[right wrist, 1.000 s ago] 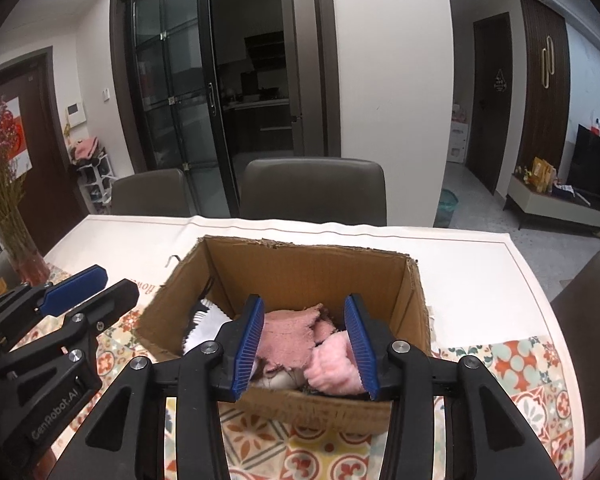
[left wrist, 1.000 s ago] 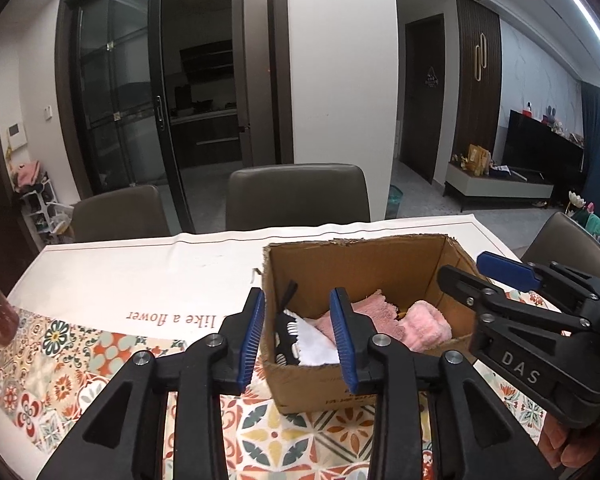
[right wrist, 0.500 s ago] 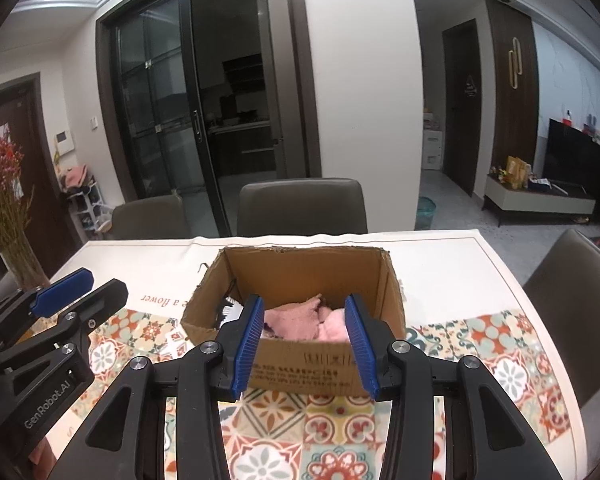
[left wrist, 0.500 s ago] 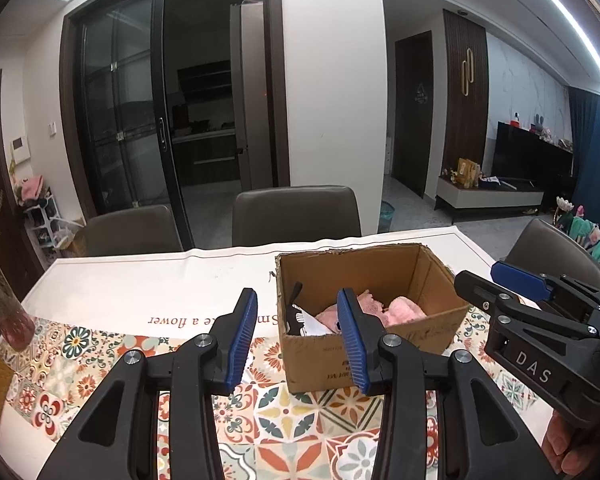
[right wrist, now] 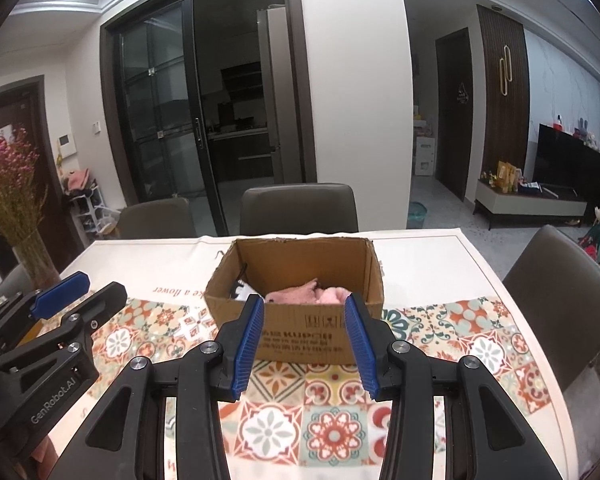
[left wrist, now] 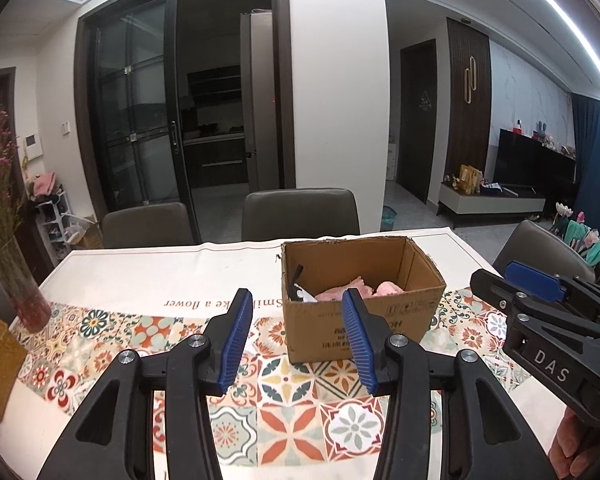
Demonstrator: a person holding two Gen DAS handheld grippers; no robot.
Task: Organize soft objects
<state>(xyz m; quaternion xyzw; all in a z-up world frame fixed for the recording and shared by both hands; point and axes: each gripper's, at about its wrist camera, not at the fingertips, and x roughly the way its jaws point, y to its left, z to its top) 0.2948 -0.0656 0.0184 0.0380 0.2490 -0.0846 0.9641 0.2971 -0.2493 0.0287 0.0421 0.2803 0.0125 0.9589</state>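
One cardboard box (right wrist: 300, 320) holds pink cloths (right wrist: 312, 295).

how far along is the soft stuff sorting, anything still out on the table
Looks close to done. Pink cloths and a black-and-white piece already lie inside the cardboard box. Nothing is in hand: the left gripper and right gripper both stand open and empty, short of the box, the left jaws having just been opening. No loose soft item shows on the tablecloth in either view, so little seems left.
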